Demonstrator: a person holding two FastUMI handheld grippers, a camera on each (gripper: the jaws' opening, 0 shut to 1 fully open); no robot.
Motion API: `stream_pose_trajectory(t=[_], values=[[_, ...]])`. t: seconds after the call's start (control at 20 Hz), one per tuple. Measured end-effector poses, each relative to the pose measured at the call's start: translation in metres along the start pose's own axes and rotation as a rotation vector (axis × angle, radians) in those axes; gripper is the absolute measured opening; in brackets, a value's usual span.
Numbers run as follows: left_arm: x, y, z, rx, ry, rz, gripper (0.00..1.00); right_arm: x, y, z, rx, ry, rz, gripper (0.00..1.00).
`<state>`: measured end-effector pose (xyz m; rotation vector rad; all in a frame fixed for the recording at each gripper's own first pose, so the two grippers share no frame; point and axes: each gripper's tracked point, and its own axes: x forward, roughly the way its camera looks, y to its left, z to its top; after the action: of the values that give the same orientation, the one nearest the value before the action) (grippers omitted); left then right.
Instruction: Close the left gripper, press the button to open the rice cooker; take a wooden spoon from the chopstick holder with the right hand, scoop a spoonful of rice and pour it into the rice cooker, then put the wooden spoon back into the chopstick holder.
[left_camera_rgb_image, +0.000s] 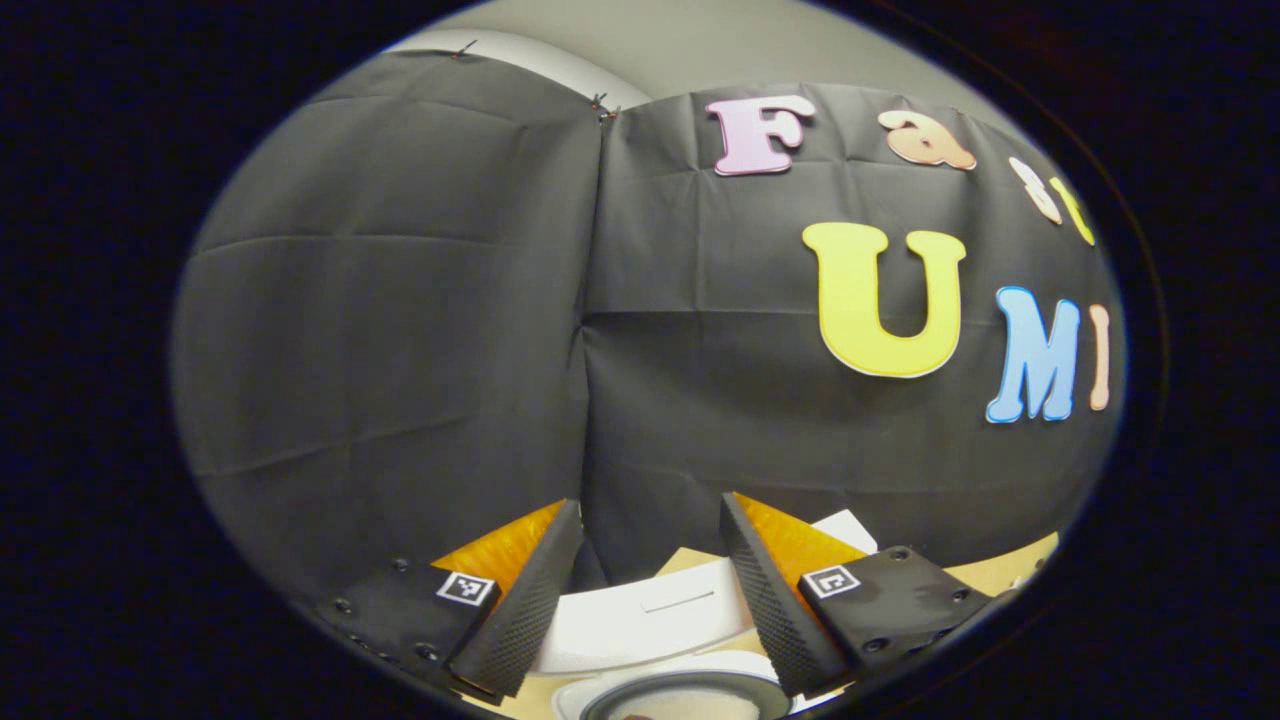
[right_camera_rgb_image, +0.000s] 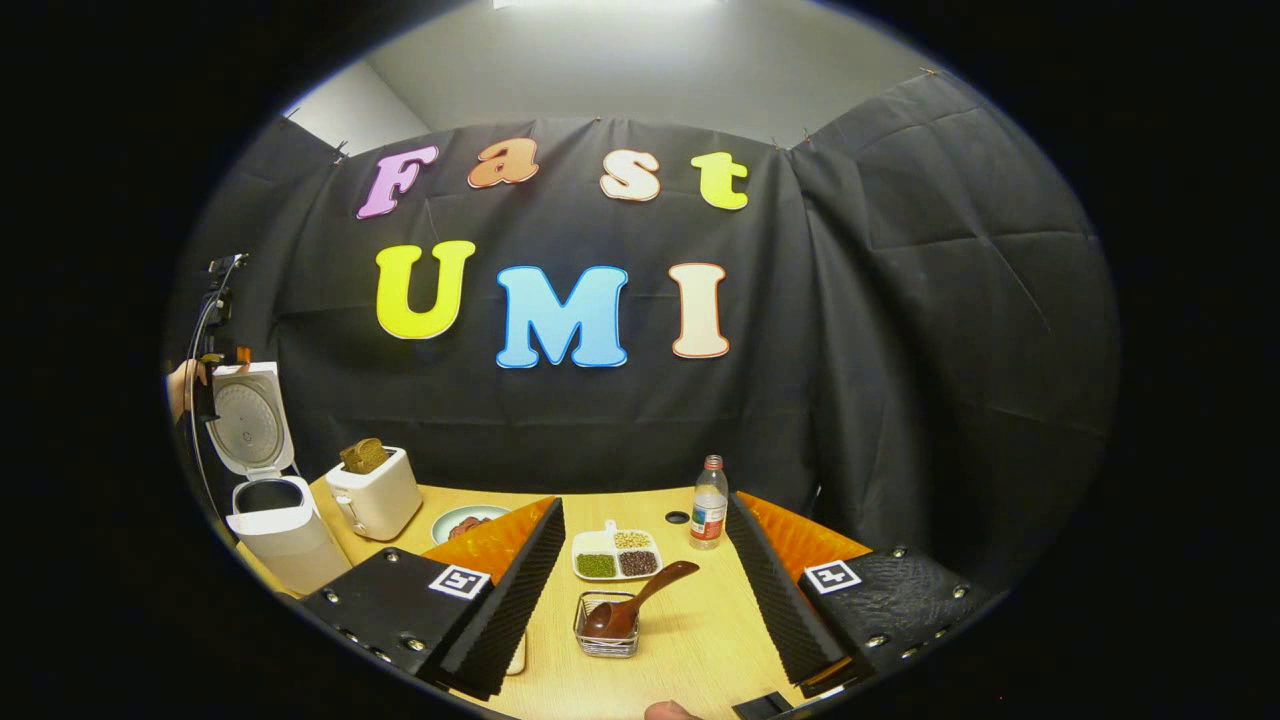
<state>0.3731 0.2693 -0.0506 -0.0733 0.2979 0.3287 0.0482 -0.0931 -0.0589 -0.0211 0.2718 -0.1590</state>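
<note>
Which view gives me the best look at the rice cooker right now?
The right gripper view: the rice cooker shows whole at the table's left edge, lid swung up. The left gripper view catches just part of it, the white lid and pot rim, between the left hand-held gripper fingers.

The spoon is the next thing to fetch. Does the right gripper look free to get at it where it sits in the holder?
Probably yes. The right gripper is open, and the wooden spoon leans in the wire holder straight ahead between its fingers, handle pointing up and right, nothing standing in between.
</note>
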Motion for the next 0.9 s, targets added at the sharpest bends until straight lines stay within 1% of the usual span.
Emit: stream_pose_trajectory(t=[0.2, 0.5, 0.55, 0.65, 0.7, 0.75, 0.85, 0.9], values=[[-0.03, -0.011, -0.006, 0.012, -0.021, -0.015, 0.96, 0.008, 0.008, 0.0, -0.022, -0.005, 0.045, 0.99], [-0.067, -0.032, -0.025, 0.01, -0.015, -0.048, 0.96, 0.017, 0.012, -0.005, -0.008, 0.01, 0.094, 0.98], [-0.073, -0.034, -0.029, 0.008, -0.013, -0.054, 0.93, 0.018, 0.013, -0.005, -0.007, 0.009, 0.101, 0.98], [-0.084, -0.039, -0.036, 0.011, -0.009, -0.067, 1.0, 0.019, 0.014, -0.003, -0.008, 0.007, 0.113, 0.99], [-0.088, -0.042, -0.04, 0.012, -0.009, -0.073, 1.0, 0.02, 0.015, -0.003, -0.01, 0.007, 0.118, 0.98], [-0.093, -0.043, -0.044, 0.01, -0.007, -0.082, 0.95, 0.02, 0.015, -0.003, -0.014, 0.007, 0.123, 0.98], [-0.102, -0.048, -0.052, 0.005, 0.004, -0.097, 0.97, 0.021, 0.015, -0.005, -0.029, 0.008, 0.13, 0.98], [-0.106, -0.052, -0.057, 0.005, 0.01, -0.104, 0.93, 0.022, 0.014, -0.006, -0.037, 0.009, 0.131, 0.98]])
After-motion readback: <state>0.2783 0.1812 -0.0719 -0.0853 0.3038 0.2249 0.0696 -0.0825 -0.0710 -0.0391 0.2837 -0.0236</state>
